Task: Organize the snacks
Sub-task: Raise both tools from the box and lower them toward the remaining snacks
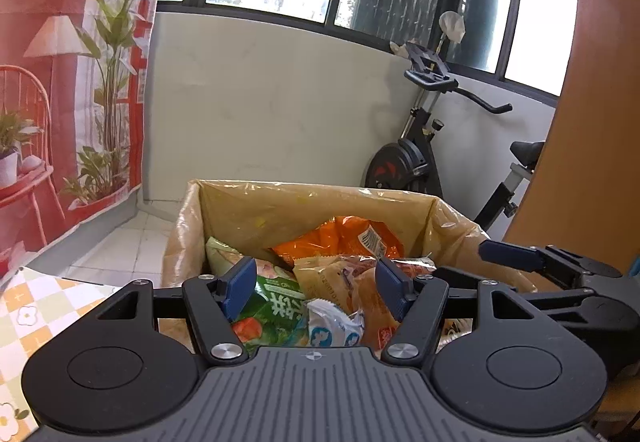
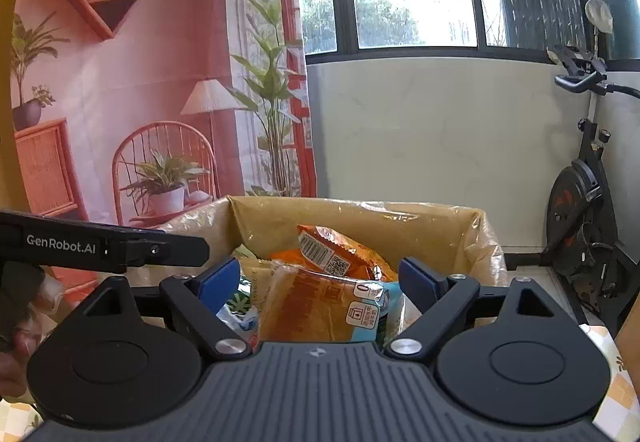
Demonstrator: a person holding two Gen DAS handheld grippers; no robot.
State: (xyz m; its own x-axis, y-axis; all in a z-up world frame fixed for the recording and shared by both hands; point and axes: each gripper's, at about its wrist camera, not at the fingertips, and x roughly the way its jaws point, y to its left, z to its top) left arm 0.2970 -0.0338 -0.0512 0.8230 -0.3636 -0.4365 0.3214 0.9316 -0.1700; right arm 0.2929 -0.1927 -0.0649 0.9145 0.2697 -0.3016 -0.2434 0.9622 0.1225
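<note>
A cardboard box lined with clear plastic [image 1: 304, 201] [image 2: 360, 215] holds several snack packets: an orange bag [image 1: 340, 238] [image 2: 340, 250], a green packet [image 1: 276, 306], a pale blue-white packet [image 1: 332, 326] and a yellow-orange cake pack [image 2: 316, 306]. My left gripper [image 1: 316, 288] is open and empty, just above the packets at the box's near side. My right gripper [image 2: 320, 282] is open and empty over the cake pack. The right gripper also shows in the left wrist view [image 1: 516, 254], and the left gripper's body shows in the right wrist view [image 2: 100, 246].
An exercise bike [image 1: 424, 153] [image 2: 588, 201] stands by the white wall behind the box. A printed red backdrop [image 1: 60, 81] [image 2: 140, 81] hangs at the left. A checked tablecloth [image 1: 28, 318] lies under the box. An orange-brown panel [image 1: 592, 121] is at the right.
</note>
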